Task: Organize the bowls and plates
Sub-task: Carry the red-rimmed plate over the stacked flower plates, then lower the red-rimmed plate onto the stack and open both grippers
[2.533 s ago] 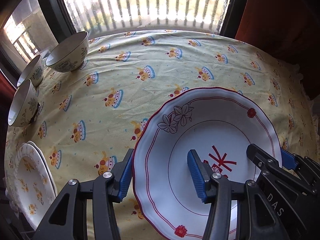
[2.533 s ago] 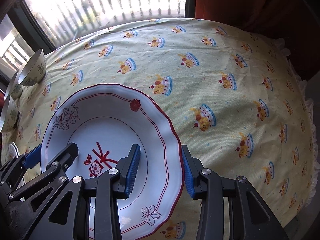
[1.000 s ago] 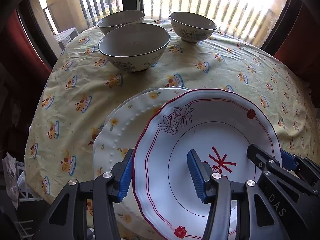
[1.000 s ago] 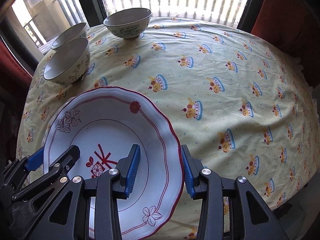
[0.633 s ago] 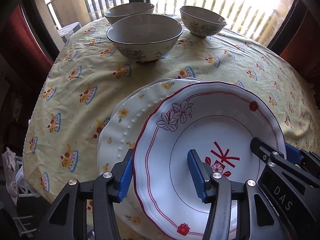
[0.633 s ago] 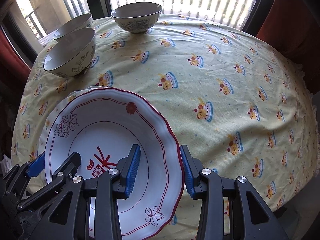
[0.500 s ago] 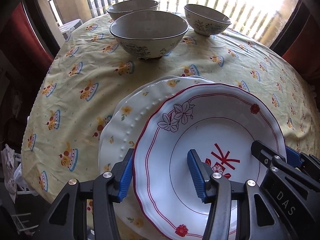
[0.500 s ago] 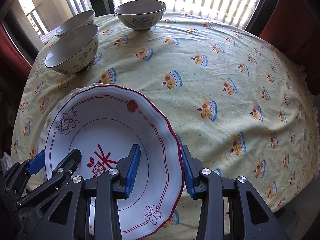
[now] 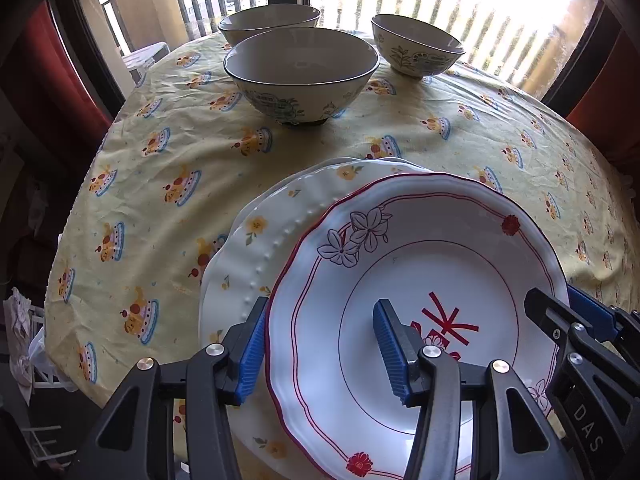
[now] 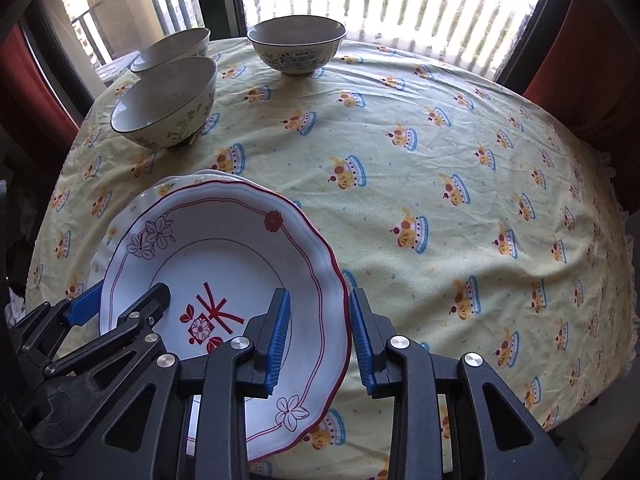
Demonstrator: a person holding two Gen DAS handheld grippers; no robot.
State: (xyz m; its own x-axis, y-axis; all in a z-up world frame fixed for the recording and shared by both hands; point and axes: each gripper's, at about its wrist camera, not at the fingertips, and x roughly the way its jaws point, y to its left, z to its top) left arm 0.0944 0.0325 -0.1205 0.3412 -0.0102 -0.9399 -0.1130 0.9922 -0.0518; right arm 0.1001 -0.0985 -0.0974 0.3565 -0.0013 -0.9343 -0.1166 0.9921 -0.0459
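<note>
A white plate with a red rim and flower print [image 9: 432,248] [image 10: 224,248] is held by both grippers just above a stack of white beaded plates with yellow flowers [image 9: 280,220] [image 10: 160,192]. My left gripper [image 9: 320,348] is shut on the red-rimmed plate's left rim. My right gripper [image 10: 318,338] is shut on its right rim. Three patterned bowls stand farther back: a near one [image 9: 300,72] [image 10: 168,104], one behind it [image 9: 268,20] [image 10: 172,48] and one to the right [image 9: 416,44] [image 10: 296,46].
The round table carries a yellow cloth with cake prints [image 9: 180,152] [image 10: 460,160]. Its left edge drops off close to the plate stack. A window with railings is behind the bowls, with red curtains at both sides.
Both grippers carried the red-rimmed plate leftward across the table to above the stacked white plates. In the last half second it moved slightly closer over the stack.
</note>
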